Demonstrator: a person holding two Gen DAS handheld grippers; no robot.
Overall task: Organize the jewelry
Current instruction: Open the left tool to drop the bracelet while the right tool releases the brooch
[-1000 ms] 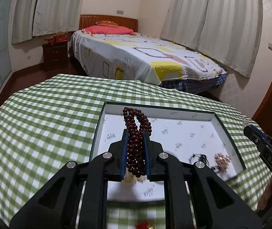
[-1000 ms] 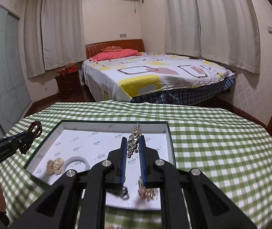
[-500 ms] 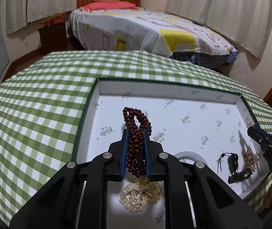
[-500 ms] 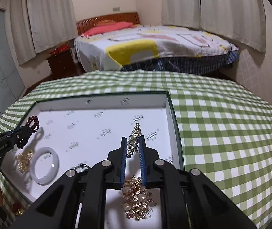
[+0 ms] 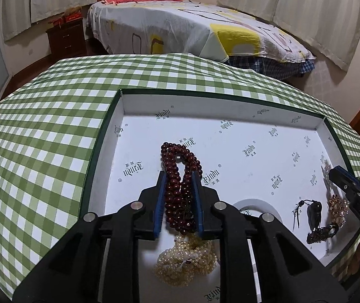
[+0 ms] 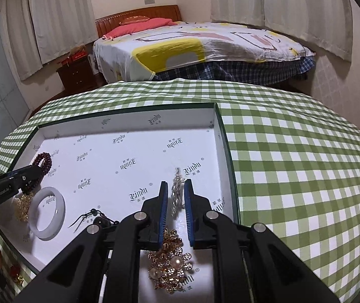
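I read "Xindu" across the box (image 5: 119, 136) lining; left gripper (image 5: 179, 184) pinches red beads (image 5: 177, 176), right gripper (image 6: 176, 194) parted around a chain (image 6: 176, 194)

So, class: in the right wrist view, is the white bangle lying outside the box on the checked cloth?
No, the white bangle lies on the white floor inside the box.

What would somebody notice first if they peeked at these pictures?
Probably the dark red bead bracelet pinched in the left tongs over the white box. Next, the silvery sparkly piece between the right tongs, with a gold, pearly brooch lying just below it.
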